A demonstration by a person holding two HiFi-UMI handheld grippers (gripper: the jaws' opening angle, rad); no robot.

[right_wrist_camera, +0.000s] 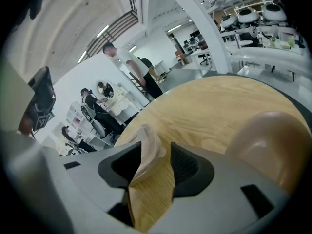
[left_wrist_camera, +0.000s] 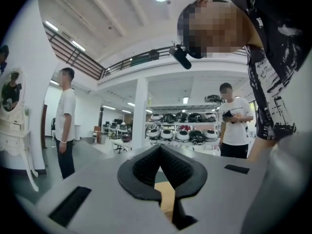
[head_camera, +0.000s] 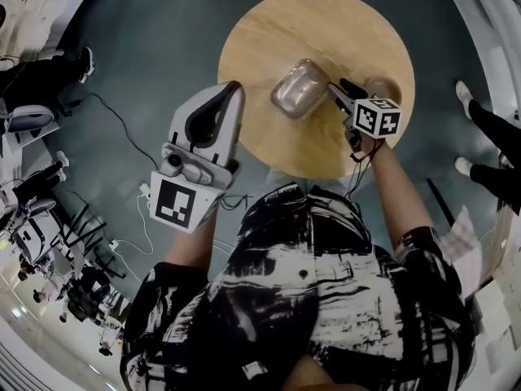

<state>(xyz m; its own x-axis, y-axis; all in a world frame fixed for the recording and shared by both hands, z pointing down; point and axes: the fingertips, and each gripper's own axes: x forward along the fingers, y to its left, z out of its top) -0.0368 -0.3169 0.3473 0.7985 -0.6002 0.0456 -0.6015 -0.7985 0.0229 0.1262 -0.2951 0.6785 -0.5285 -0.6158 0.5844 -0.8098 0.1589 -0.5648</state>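
Observation:
A clear plastic container (head_camera: pixel 297 88) lies near the middle of the round wooden table (head_camera: pixel 317 23). My right gripper (head_camera: pixel 335 90) is at its right edge. In the right gripper view the container's translucent rim (right_wrist_camera: pixel 146 147) sits between the jaws of the right gripper (right_wrist_camera: pixel 155 147), against the left pad, with a gap of bare wood before the right pad. A brown bowl (head_camera: pixel 384 86) stands just right of that gripper and shows as a brown bowl (right_wrist_camera: pixel 268 135) at the lower right. My left gripper (head_camera: pixel 234 88) hovers at the table's left edge, its left gripper (left_wrist_camera: pixel 160 147) tips together, holding nothing.
Cables (head_camera: pixel 130 137) trail over the dark floor left of the table. A bystander's legs (head_camera: pixel 492 129) are at the right. People (left_wrist_camera: pixel 66 121) stand in the room, with shelves of helmets (left_wrist_camera: pixel 180 130) behind them.

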